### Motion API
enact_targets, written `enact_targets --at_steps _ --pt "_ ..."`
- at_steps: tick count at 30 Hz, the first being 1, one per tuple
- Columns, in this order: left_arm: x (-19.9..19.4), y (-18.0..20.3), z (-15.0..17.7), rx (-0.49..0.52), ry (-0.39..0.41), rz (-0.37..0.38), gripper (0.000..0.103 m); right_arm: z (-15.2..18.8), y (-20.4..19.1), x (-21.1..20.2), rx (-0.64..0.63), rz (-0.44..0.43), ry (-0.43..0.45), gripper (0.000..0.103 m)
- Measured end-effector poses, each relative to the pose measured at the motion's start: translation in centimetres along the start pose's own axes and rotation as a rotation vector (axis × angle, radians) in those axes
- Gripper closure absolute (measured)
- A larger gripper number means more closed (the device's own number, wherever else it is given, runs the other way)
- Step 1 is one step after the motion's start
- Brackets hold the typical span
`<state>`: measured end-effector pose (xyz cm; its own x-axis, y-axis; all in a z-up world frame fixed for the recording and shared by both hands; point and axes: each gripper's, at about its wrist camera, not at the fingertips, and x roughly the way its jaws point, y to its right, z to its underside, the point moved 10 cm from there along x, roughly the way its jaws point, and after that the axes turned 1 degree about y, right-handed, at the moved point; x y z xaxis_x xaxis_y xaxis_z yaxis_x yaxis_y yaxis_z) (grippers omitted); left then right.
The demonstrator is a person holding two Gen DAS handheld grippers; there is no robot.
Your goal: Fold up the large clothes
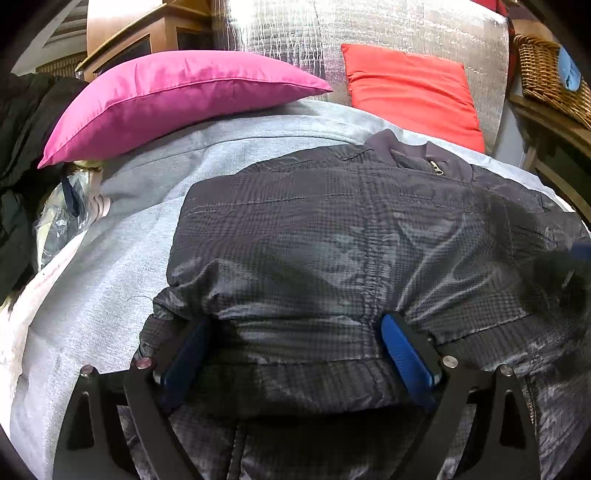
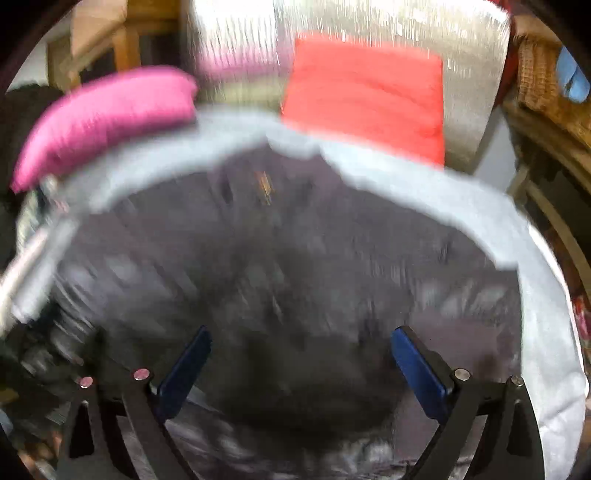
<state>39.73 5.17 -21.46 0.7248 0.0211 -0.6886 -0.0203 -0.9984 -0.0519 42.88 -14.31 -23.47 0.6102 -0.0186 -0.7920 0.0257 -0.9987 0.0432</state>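
Observation:
A dark grey checked jacket (image 1: pixel 332 240) lies spread on a light grey sheet (image 1: pixel 147 206), collar and zipper toward the far side. My left gripper (image 1: pixel 295 332) is open, its blue pads (image 1: pixel 402 350) resting on the jacket's ribbed hem. In the blurred right wrist view the same jacket (image 2: pixel 295 258) fills the middle, and my right gripper (image 2: pixel 301 350) is open just above its fabric with nothing between the pads. The right gripper's blue tip shows at the left wrist view's right edge (image 1: pixel 580 254).
A pink cushion (image 1: pixel 177 96) and a red cushion (image 1: pixel 413 88) lean at the sofa's silver backrest (image 1: pixel 369 26). Dark clothes (image 1: pixel 22 147) and a plastic bag (image 1: pixel 62 214) sit at the left. A wicker basket (image 1: pixel 550 74) stands on wooden furniture at the right.

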Motion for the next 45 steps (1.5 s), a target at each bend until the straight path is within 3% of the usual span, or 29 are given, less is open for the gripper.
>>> enact_targets --at_steps 2,9,12,16,26,30,33,37,41,45 --pt "0.0 0.0 0.0 0.0 0.0 0.0 0.009 0.9 0.8 0.9 -0.01 0.013 -0.003 0.003" --pt "0.0 0.0 0.0 0.005 -0.001 -0.009 0.008 0.2 0.7 -3.9 0.008 -0.041 0.168 0.003" --pt "0.0 0.0 0.0 0.007 -0.001 -0.011 0.008 2.5 0.6 -0.6 -0.04 -0.016 0.074 0.002" --pt "0.1 -0.1 0.0 0.009 -0.004 -0.011 0.008 2.1 1.3 -0.3 -0.011 -0.032 0.122 0.0" --pt "-0.1 0.1 -0.1 0.03 -0.008 -0.044 0.006 2.3 1.1 -0.5 -0.001 -0.036 0.138 0.0" --pt "-1.6 -0.2 -0.9 0.032 -0.086 0.0 0.006 2.5 1.2 -0.6 0.007 -0.042 0.145 0.0" --pt "-4.1 -1.3 -1.7 -0.01 -0.068 0.038 0.006 2.5 1.3 -0.7 0.008 -0.042 0.146 0.0" --pt "-5.9 -3.4 -1.9 -0.02 -0.04 0.026 0.006 2.4 1.2 -0.7 0.01 -0.042 0.148 0.0" --pt "-5.8 -5.7 -1.3 -0.045 -0.057 -0.005 0.006 2.4 1.2 -0.8 0.01 -0.041 0.148 0.0" --pt "-5.0 -7.7 -1.2 -0.118 -0.075 0.016 0.006 2.4 1.2 -0.8 0.011 -0.041 0.148 0.0"
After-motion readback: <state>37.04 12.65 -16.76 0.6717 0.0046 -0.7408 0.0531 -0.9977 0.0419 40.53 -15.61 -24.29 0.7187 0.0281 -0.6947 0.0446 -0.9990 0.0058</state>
